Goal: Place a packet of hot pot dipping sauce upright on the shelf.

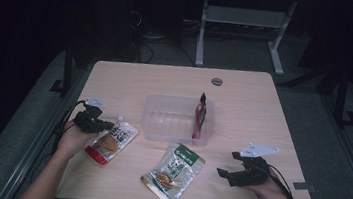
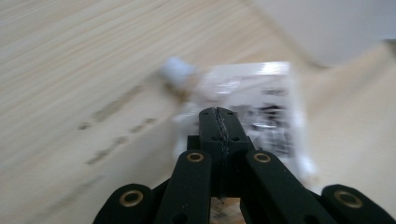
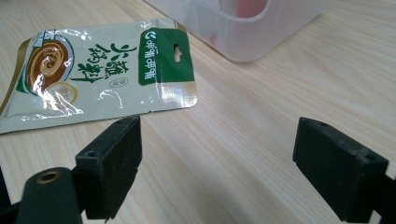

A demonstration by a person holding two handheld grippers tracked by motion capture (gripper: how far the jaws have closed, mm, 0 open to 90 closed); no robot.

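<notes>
A spouted pouch (image 1: 109,142) with a red base and a white cap lies at the table's left. My left gripper (image 1: 101,123) is at its upper corner, jaws pressed together. In the left gripper view the shut tips (image 2: 218,114) overlap the blurred pouch (image 2: 266,98); whether they pinch its edge I cannot tell. A green and cream sauce packet (image 1: 173,172) lies flat at the front centre. My right gripper (image 1: 227,164) rests to its right, open and holding nothing. In the right gripper view the wide jaws (image 3: 217,158) point past that packet (image 3: 93,70).
A clear plastic container (image 1: 164,100) stands mid-table with a red packet (image 1: 200,117) upright against its right wall; its corner (image 3: 252,37) shows beyond the right gripper. A round grommet (image 1: 217,81) sits near the far edge. Dark floor and desk legs lie behind.
</notes>
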